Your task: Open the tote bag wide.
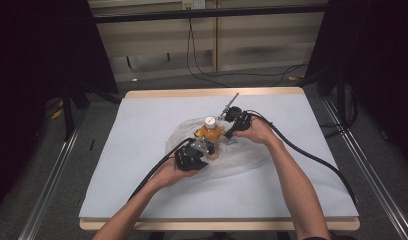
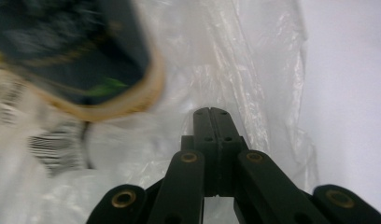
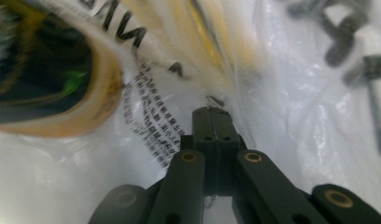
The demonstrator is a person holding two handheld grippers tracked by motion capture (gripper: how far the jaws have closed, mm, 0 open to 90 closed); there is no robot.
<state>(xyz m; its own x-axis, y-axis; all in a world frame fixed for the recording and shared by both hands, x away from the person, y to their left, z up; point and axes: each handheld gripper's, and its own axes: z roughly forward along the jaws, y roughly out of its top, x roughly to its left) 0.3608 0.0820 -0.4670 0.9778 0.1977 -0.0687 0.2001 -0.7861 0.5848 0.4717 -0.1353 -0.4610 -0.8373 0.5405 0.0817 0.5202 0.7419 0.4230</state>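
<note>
Bottle (image 1: 210, 135), orange, upright at table (image 1: 142, 165) centre on clear bag (image 1: 242, 157). Left gripper (image 1: 206, 146) at 7 o'clock, right gripper (image 1: 227, 134) at 2 o'clock; both closed, maybe pinching film. Lift bag edges evenly to avoid tipping.

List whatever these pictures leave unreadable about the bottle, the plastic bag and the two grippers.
- Bottle: its lower half in the high view is hidden behind the left gripper; its label is motion-blurred in both gripper views.
- Plastic bag: whether the bottle stands inside it or on it cannot be told; the film is clear and crumpled.
- Right gripper: jaws shut, but pinched film between them is too blurred to confirm.
- Left gripper: the same doubt in its own view.
</note>
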